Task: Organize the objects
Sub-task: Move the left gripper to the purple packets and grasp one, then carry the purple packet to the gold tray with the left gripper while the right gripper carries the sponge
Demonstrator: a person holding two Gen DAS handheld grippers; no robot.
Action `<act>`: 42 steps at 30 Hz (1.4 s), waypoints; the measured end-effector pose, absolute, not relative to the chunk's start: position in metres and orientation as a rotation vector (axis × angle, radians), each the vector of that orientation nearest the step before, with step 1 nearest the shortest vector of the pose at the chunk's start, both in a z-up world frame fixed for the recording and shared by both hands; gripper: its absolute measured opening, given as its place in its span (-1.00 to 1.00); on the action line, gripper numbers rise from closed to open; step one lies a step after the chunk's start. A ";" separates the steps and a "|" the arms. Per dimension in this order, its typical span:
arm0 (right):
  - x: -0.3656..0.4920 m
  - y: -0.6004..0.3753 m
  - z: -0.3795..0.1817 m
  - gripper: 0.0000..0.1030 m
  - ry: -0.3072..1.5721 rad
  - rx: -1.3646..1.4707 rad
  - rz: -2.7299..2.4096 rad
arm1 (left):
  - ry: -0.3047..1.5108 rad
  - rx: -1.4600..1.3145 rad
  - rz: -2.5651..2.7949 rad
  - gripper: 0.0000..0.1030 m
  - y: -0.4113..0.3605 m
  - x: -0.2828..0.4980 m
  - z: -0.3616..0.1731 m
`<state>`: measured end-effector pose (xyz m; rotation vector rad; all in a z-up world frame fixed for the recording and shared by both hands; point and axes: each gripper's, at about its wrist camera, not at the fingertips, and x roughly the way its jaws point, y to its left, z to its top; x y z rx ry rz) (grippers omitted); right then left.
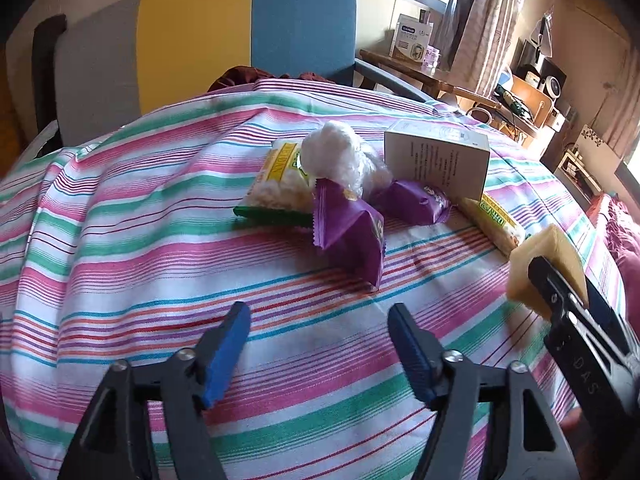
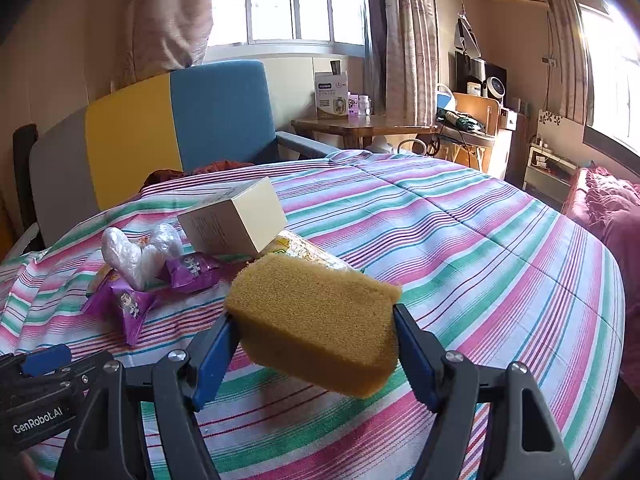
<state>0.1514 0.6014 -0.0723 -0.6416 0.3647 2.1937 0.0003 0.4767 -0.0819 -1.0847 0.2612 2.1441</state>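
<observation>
A yellow sponge (image 2: 320, 320) hangs above the striped cloth, with my right gripper (image 2: 314, 338) shut on its two ends. In the left wrist view the same sponge (image 1: 548, 268) shows at the right edge. My left gripper (image 1: 320, 344) stands open over bare cloth, nothing between its blue pads. Just beyond it lies a purple snack packet (image 1: 352, 236), then a second purple packet (image 1: 416, 200), a yellow-green snack bag (image 1: 280, 188), a wad of clear plastic (image 1: 344, 156) and a cream box (image 1: 440, 160). Another yellow snack bag (image 1: 496, 220) lies partly under the box.
The striped cloth (image 2: 480, 248) covers a round table. A yellow, blue and grey chair (image 2: 180, 120) stands behind it, with dark red fabric on its seat. A wooden side table (image 2: 360, 126) with a carton stands by the window. Pink bedding (image 2: 608, 208) lies at the right.
</observation>
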 end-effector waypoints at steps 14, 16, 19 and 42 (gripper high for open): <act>0.146 0.602 -0.077 0.47 0.347 -0.673 2.188 | 0.209 -1.154 2.195 0.13 0.533 -0.040 -0.088; 0.144 0.601 -0.078 0.47 0.343 -0.682 2.192 | 0.266 -1.089 2.184 -0.15 0.529 -0.035 -0.090; 0.143 0.599 -0.078 0.47 0.330 -0.682 2.193 | 0.189 -1.088 2.162 -0.25 0.514 -0.038 -0.088; 0.132 0.574 -0.070 0.45 0.187 -0.688 2.309 | 0.125 -0.950 2.234 -0.26 0.394 0.028 -0.076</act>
